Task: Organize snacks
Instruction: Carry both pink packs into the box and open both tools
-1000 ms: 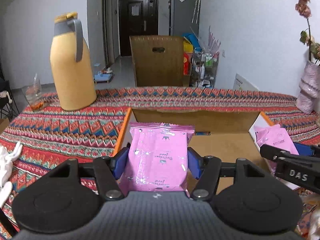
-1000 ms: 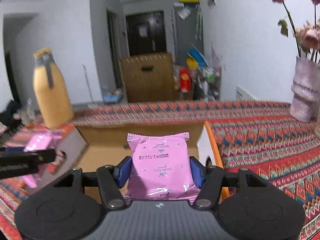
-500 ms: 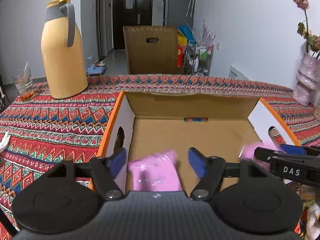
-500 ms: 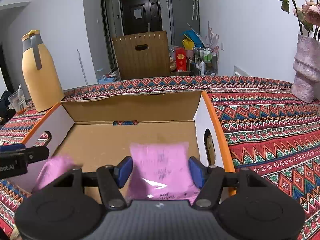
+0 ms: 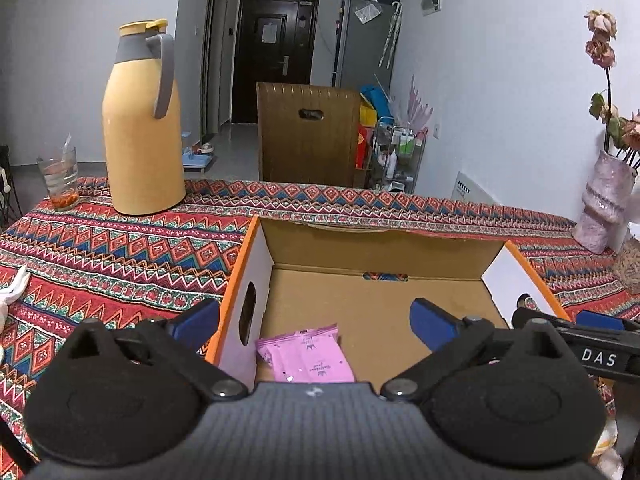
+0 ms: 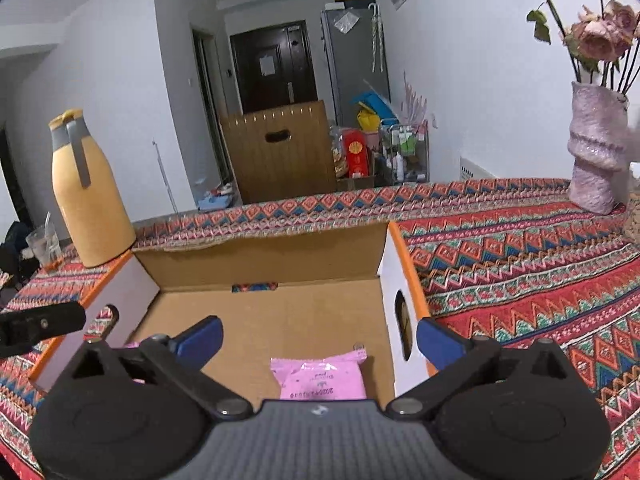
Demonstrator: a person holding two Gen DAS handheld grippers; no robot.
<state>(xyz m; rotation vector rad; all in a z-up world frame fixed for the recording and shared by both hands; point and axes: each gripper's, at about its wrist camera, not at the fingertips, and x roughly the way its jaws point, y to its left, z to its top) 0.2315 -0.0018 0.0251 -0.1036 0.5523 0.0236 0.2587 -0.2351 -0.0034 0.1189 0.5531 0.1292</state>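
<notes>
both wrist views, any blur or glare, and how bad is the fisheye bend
Left wrist view: sharp, no glare, dim even indoor light; the pink snack packet is crisp, and the table's far edge bows. Right wrist view: equally sharp; its pink packet has legible print, walls curve strongly near the corners, with dark vignetting there.

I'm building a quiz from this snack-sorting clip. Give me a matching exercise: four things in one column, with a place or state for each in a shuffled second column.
Things:
1. pink snack packet
2. yellow thermos jug
3. left gripper
4. pink vase

Places or states:
A. stands on the patterned cloth, left of the cardboard box
B. jaws opening, nothing pressed between them
C. lies on the box floor
D. holds dried flowers, far right on the table

Pairs: 1-C, 2-A, 3-B, 4-D
</notes>
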